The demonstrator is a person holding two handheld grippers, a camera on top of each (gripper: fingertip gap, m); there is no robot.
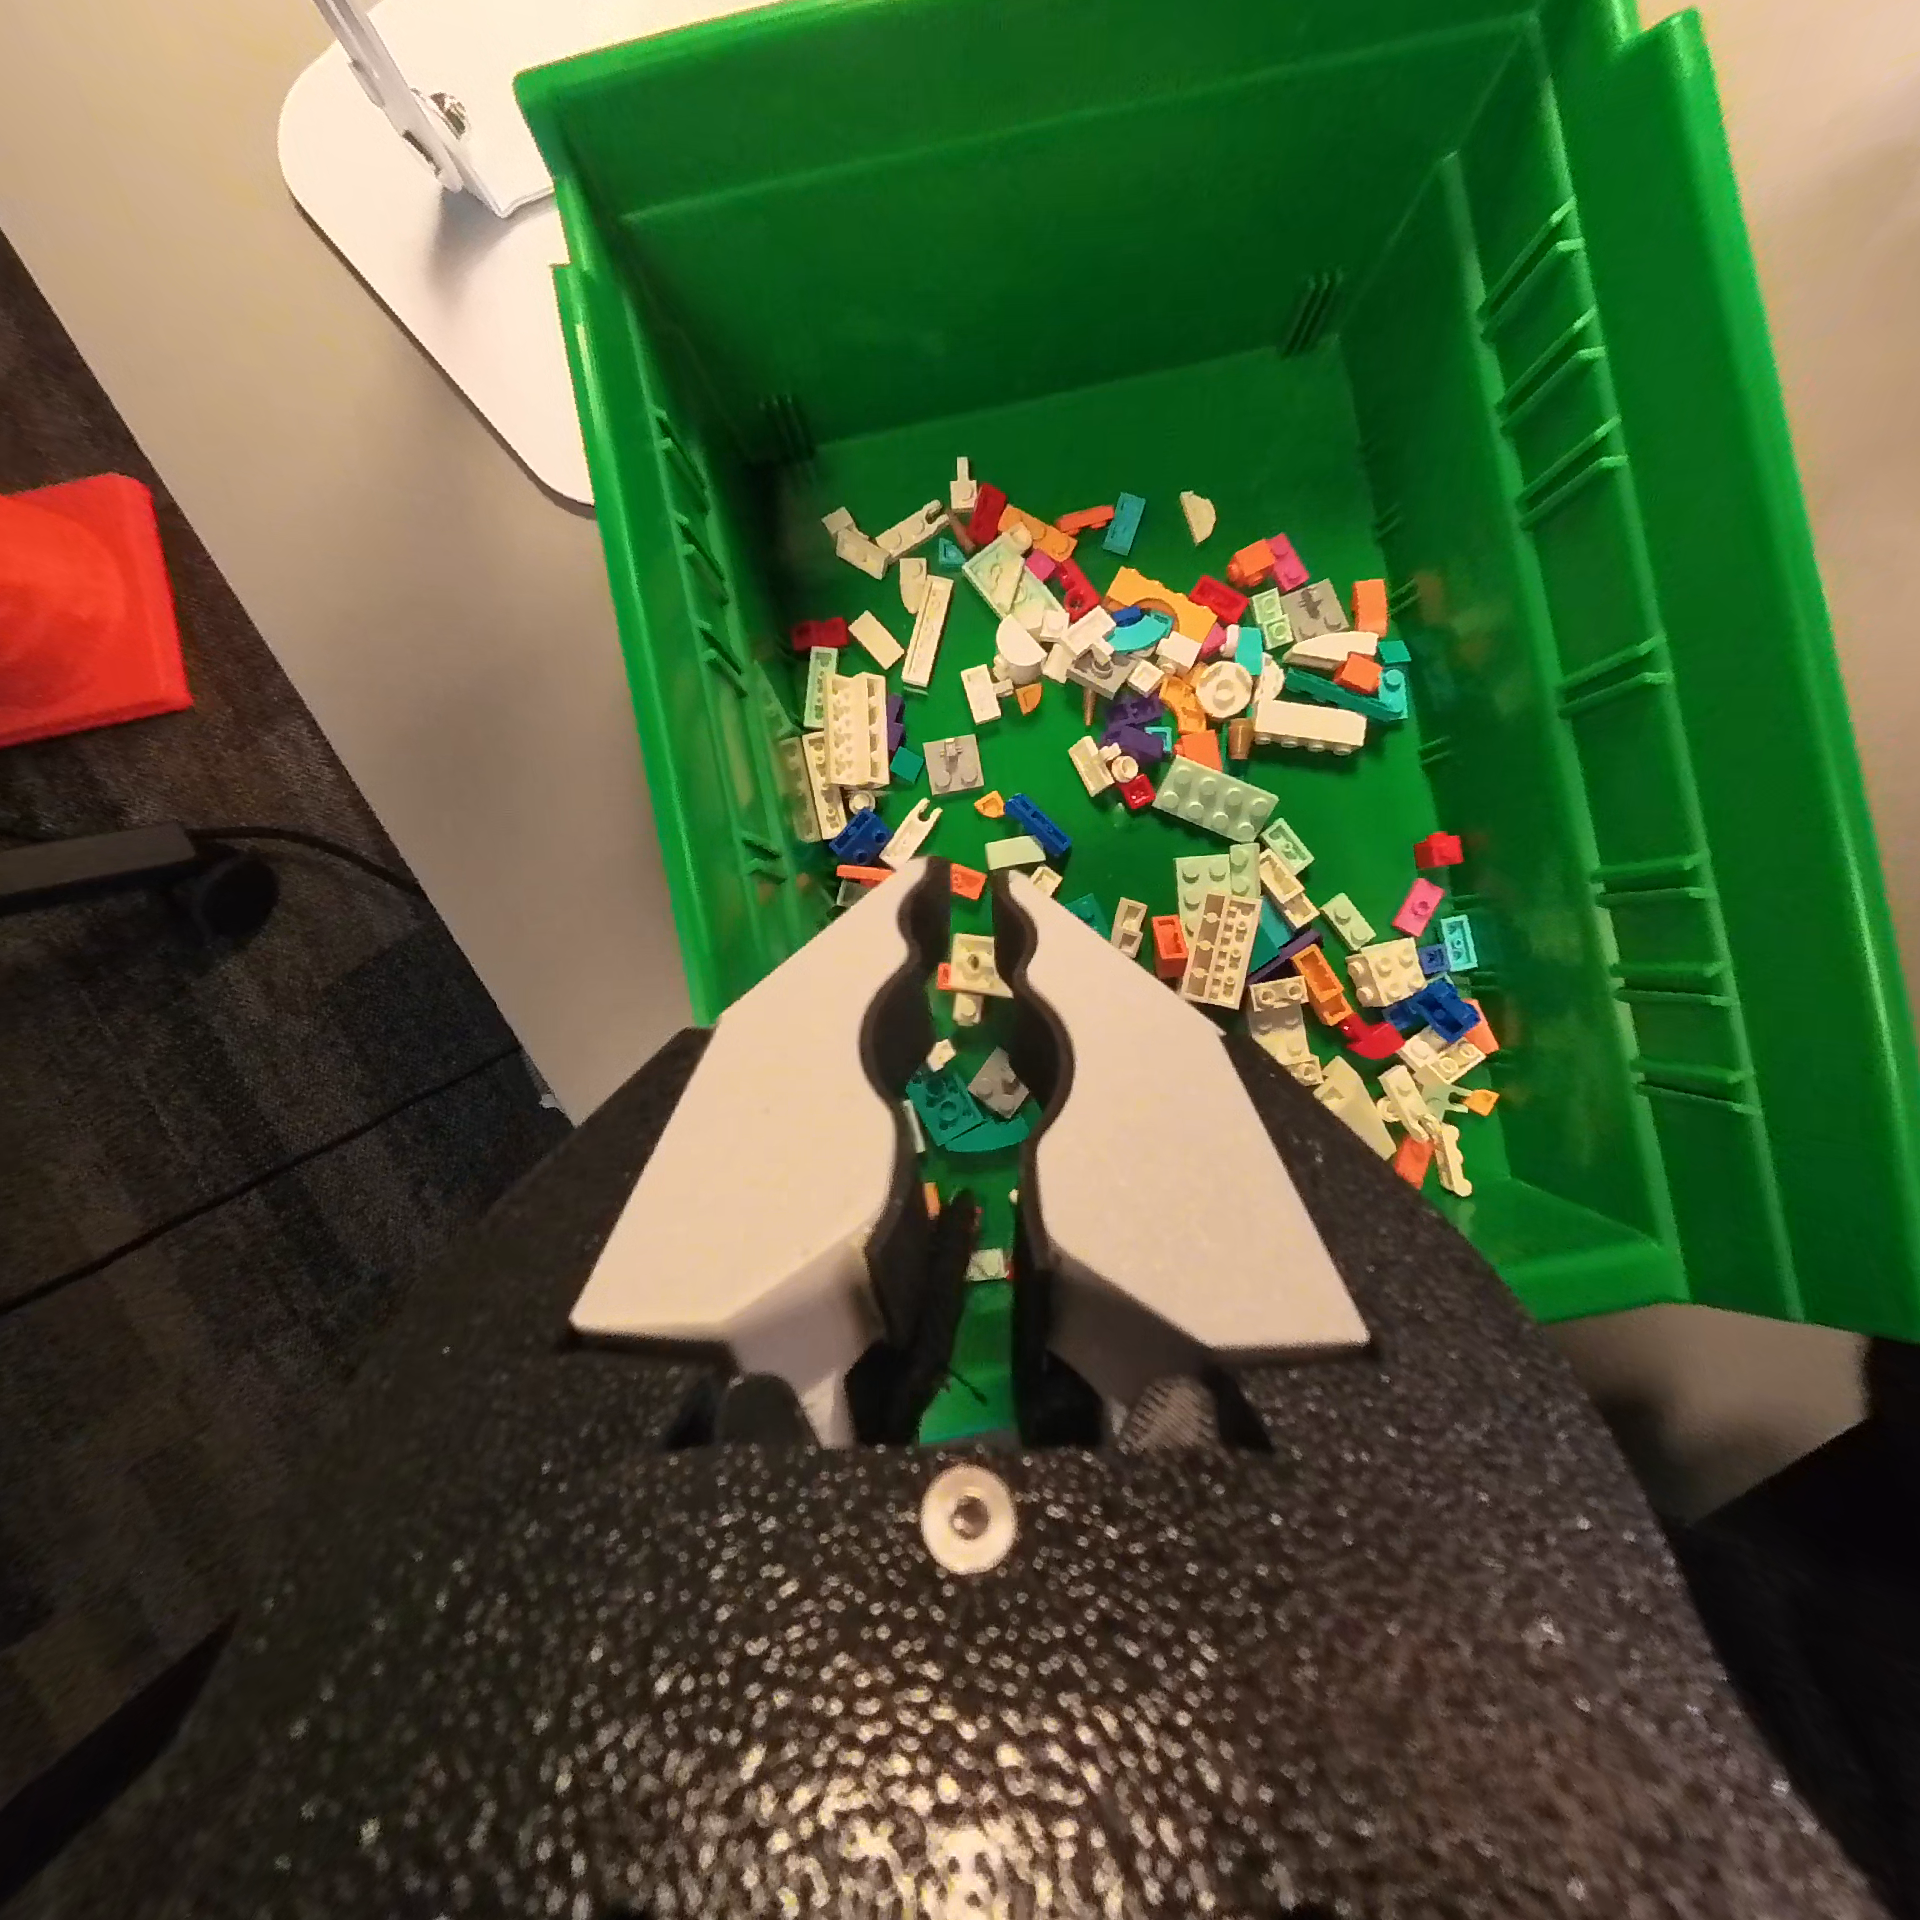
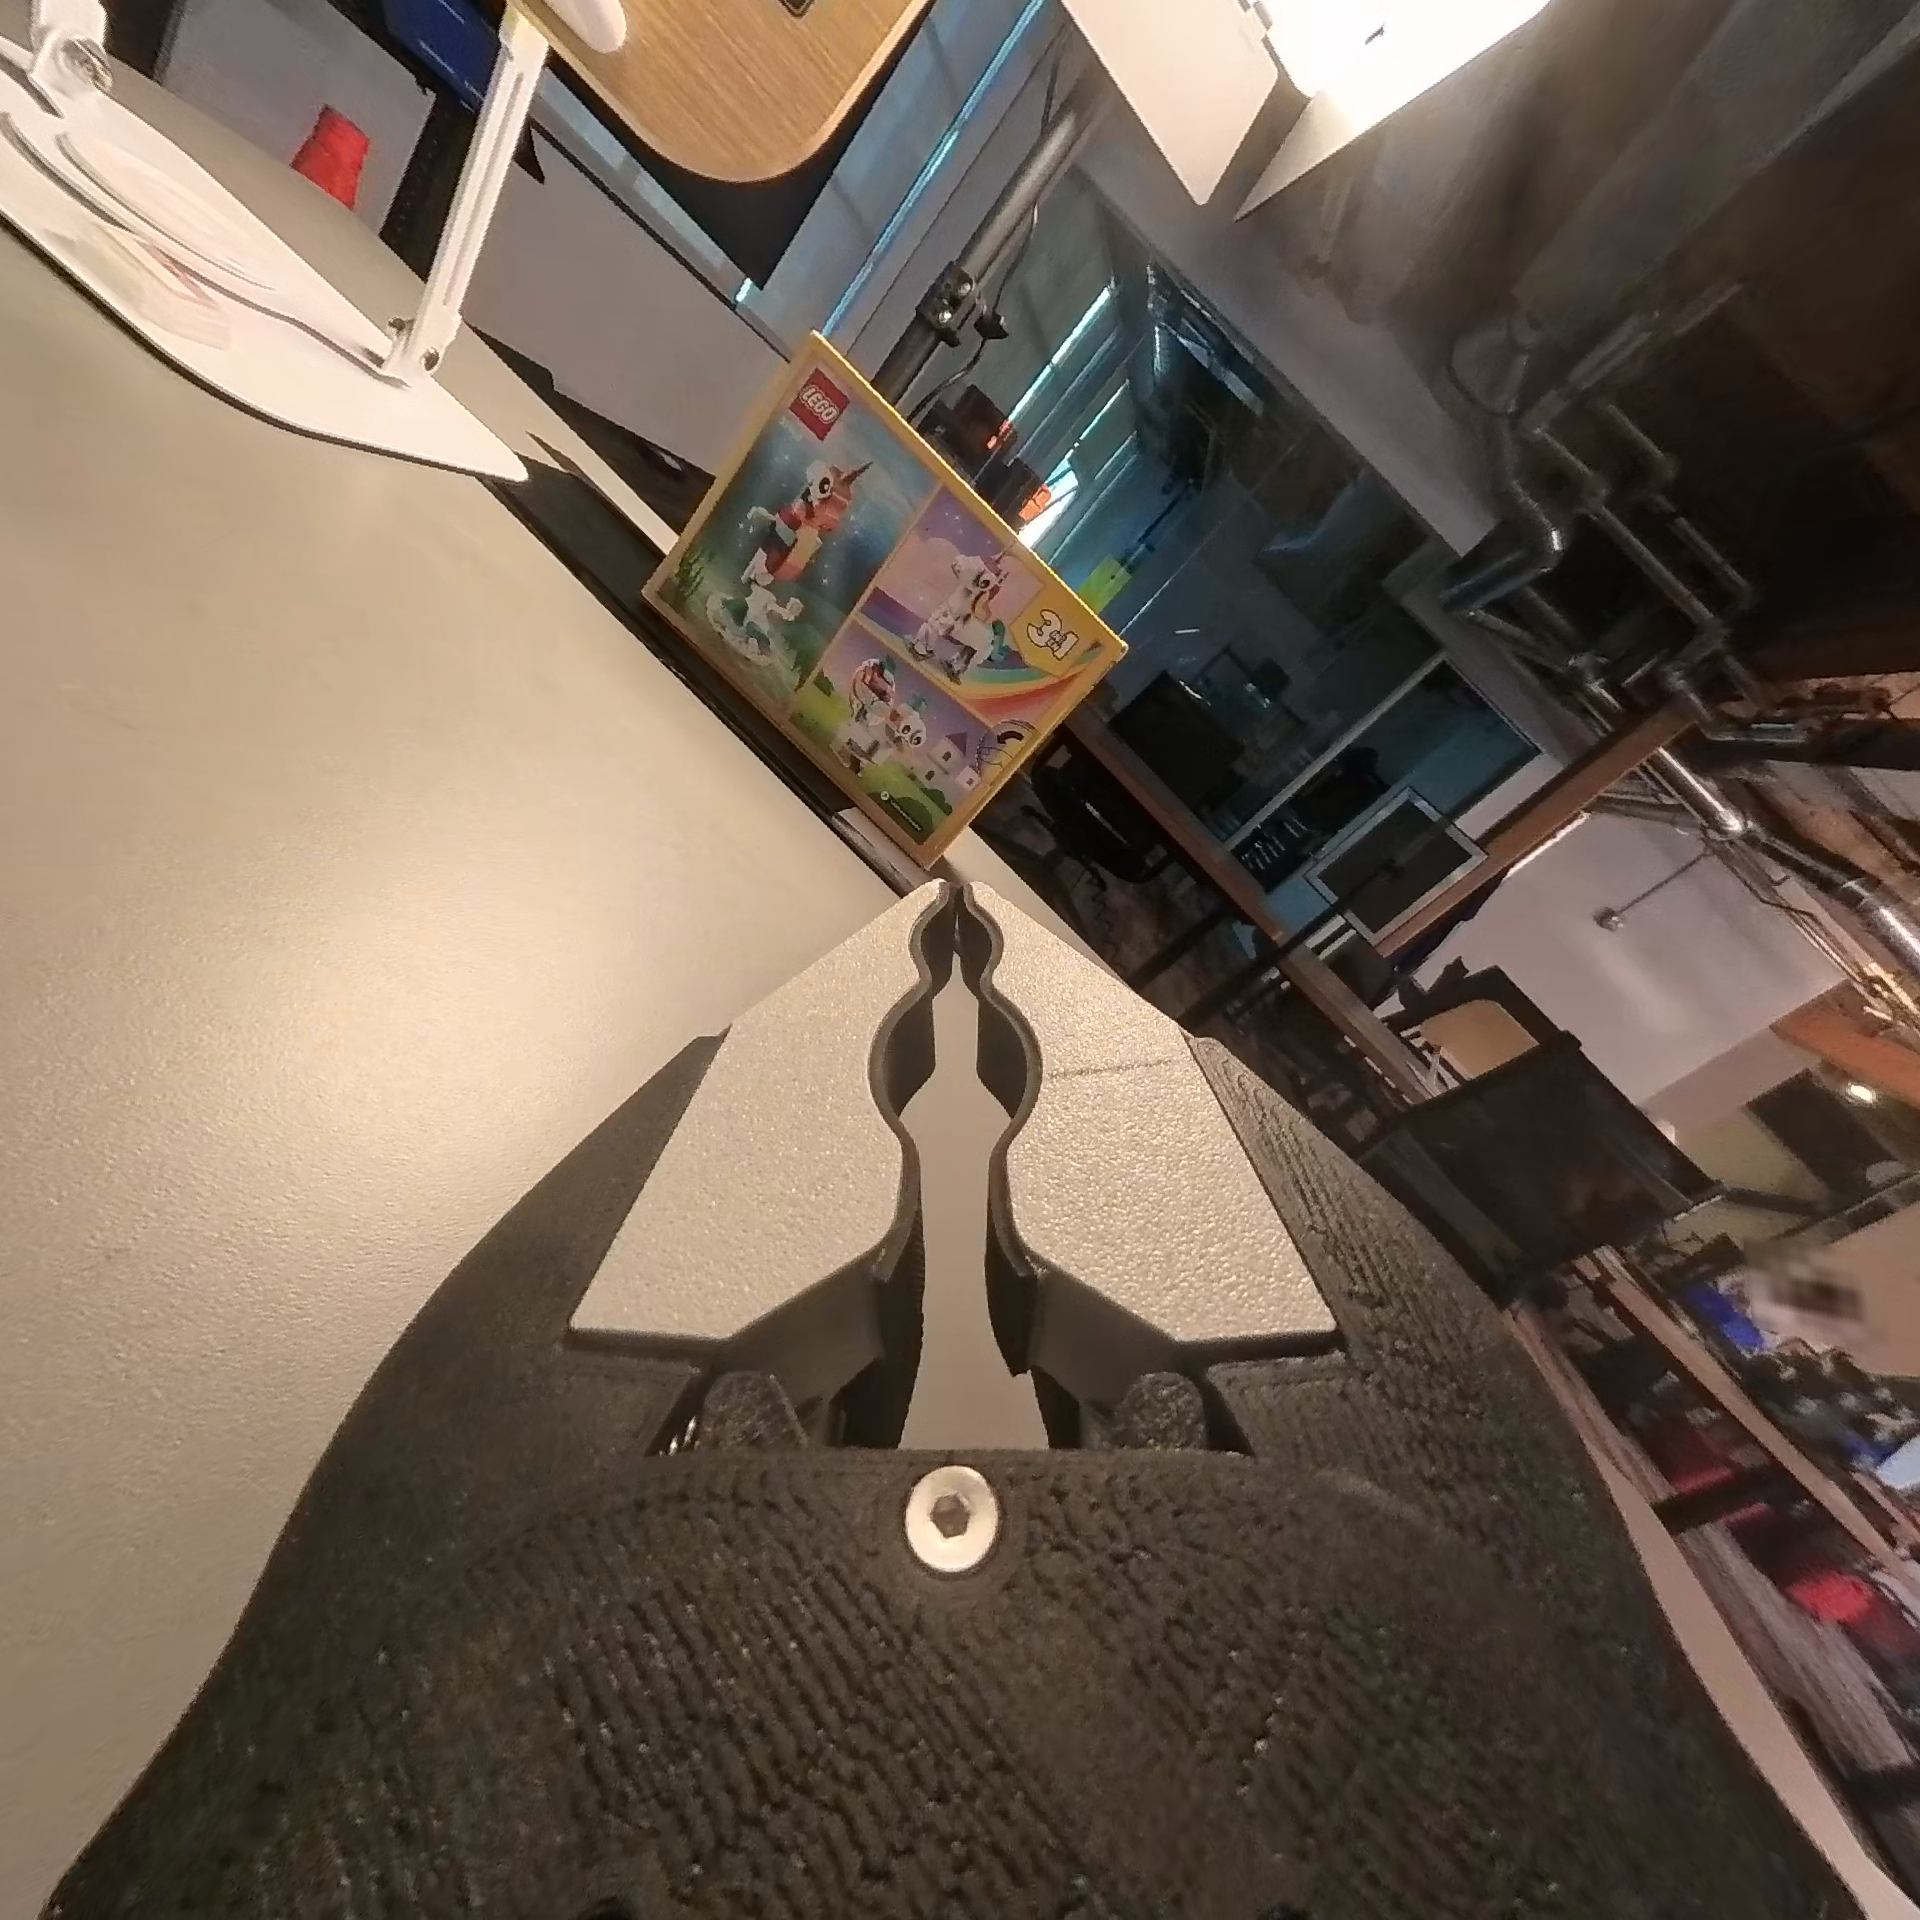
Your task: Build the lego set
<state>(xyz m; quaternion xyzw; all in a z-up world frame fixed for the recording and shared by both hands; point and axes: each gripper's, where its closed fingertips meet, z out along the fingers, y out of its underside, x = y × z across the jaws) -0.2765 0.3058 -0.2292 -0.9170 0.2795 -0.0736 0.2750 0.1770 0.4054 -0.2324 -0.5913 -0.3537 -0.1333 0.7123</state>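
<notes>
Progress looks near zero: we see only loose small multicoloured plastic lego pieces scattered over the floor of the deep green plastic bin, nothing joined that we can make out, so we judge the whole build is left.

Left grey-fingered black-bodied gripper sits at 6 o'clock of its view, above the near part of the pile, tips a small gap apart, nothing between them. We can see pieces through the gap, including a cream square plate and a teal plate, not gripped.

Right grey-fingered gripper is away from the bin over the beige tabletop, tips pressed together, nothing held.

Yellow-edged cardboard lego box stands at 12 o'clock from the right tips, near the table's far edge, well apart from them. It carries a red logo patch, a badge and pictures of colourful brick animals; we skip the wording.

White flat stand base lies at 10 o'clock of the bin, just beside it. Red block at 9 o'clock, off the table.
</notes>
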